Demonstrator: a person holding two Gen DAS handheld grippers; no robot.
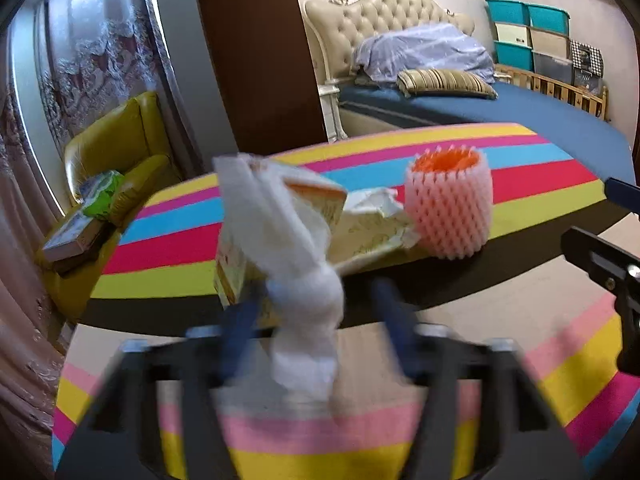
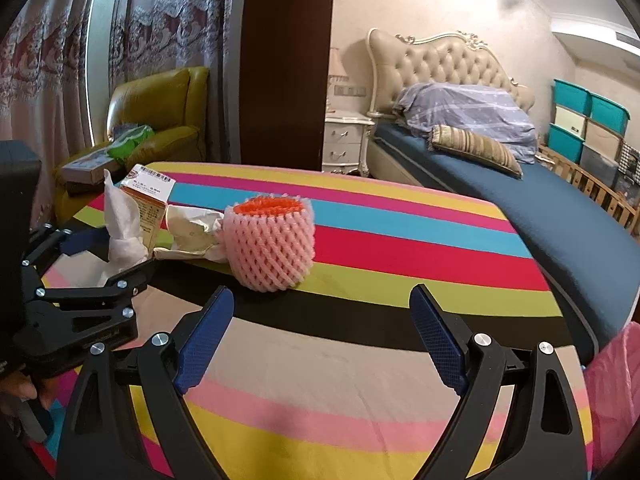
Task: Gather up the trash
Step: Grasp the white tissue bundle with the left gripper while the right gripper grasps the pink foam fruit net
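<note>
Left gripper (image 1: 316, 304): blurred in its own view. A white tissue (image 1: 296, 264) stands up between its blue fingers (image 1: 240, 320); the fingers have closed in on it and grip its lower part. In the right wrist view the same tissue (image 2: 120, 224) rises from the left gripper's black frame, at the left near edge of the tabletop (image 2: 400, 248).

Right gripper (image 2: 322, 320): fingers (image 2: 436, 336) spread wide, nothing between them. It hovers in front of the near edge of the tabletop, apart from everything on it.

The tabletop is striped yellow, pink, blue and red.

Remaining items on the tabletop, all toward its left near part:
- Small carton (image 2: 148, 200), orange and cream with a printed label on top, just behind the tissue.
- Crumpled paper wrapper (image 2: 192, 232), cream coloured, lying flat between the carton and the foam net, touching the net's left side.
- Pink foam fruit net (image 2: 268, 244), upright like a cup, orange inside at its rim, close to the near edge and about level with the right gripper's left finger.

A pink plastic bag (image 2: 612, 392) shows at the right edge of the right wrist view, below the tabletop edge.

Background: yellow armchair (image 2: 160, 120), bed (image 2: 500, 184) with a tufted headboard, stacked storage boxes (image 2: 580, 132).
</note>
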